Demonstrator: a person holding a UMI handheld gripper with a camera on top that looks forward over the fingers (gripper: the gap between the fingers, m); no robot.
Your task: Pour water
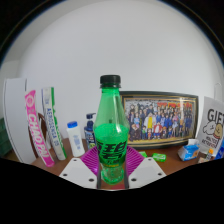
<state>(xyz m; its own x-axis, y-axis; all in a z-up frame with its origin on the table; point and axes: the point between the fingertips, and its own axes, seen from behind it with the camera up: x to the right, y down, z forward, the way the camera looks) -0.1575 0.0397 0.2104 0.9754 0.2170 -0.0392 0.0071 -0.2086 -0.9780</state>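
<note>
The gripper (112,170) has pale grey fingers (78,170) bearing magenta pads (92,160).

The single view rides on the gripper (112,172) and looks forward along its two fingers, low and roughly level with the tabletop. It sits very near the bottle (111,128) — the bottle stands upright dead ahead, filling the middle. Behind the bottle lies the back wall; a framed photo (159,118) is right of it, boxes (38,122) left — all bowed by the wide lens.
</note>
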